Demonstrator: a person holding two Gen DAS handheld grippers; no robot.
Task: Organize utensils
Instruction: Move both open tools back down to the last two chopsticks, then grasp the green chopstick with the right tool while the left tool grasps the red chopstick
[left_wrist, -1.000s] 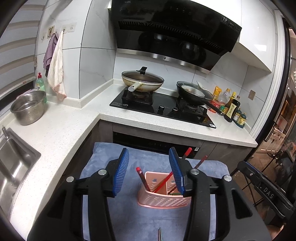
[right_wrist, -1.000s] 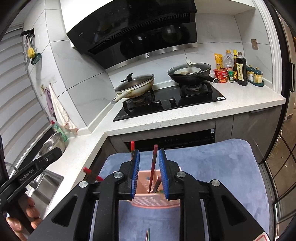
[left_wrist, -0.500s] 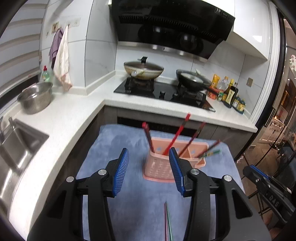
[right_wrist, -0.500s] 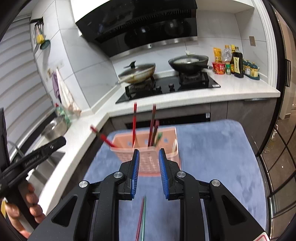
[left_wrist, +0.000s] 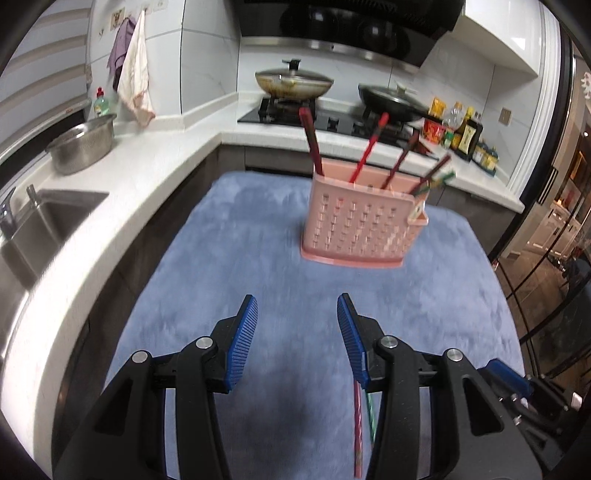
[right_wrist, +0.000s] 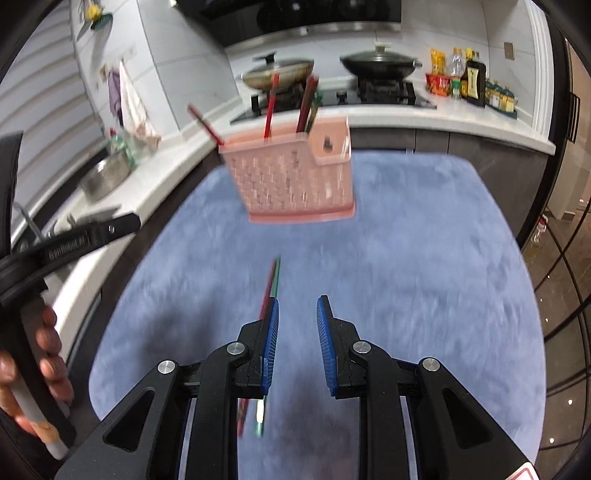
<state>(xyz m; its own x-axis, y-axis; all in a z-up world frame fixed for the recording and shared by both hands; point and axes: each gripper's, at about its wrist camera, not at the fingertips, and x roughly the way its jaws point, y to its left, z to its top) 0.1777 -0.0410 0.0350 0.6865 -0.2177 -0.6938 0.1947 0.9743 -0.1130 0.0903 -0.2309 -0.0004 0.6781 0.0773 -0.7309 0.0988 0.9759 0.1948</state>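
A pink perforated utensil holder (left_wrist: 360, 225) stands on the blue mat (left_wrist: 229, 258) with several red and dark chopsticks (left_wrist: 365, 153) upright in it; it also shows in the right wrist view (right_wrist: 295, 177). A red chopstick (left_wrist: 357, 424) and a green one (left_wrist: 370, 417) lie on the mat, partly under the fingers; they show in the right wrist view too (right_wrist: 271, 280). My left gripper (left_wrist: 297, 332) is open and empty above the mat. My right gripper (right_wrist: 297, 328) is open and empty, just right of the loose pair.
White counter (left_wrist: 147, 166) wraps the left and back, with a sink (left_wrist: 44, 229), steel bowl (left_wrist: 83, 147), stove with two pans (left_wrist: 295, 83), and condiment bottles (left_wrist: 465, 136). The mat's right edge drops off toward glass doors.
Both grippers have pulled back and down from the holder, which is now farther ahead. The loose chopsticks on the mat have come into fuller view. The right gripper has opened slightly wider.
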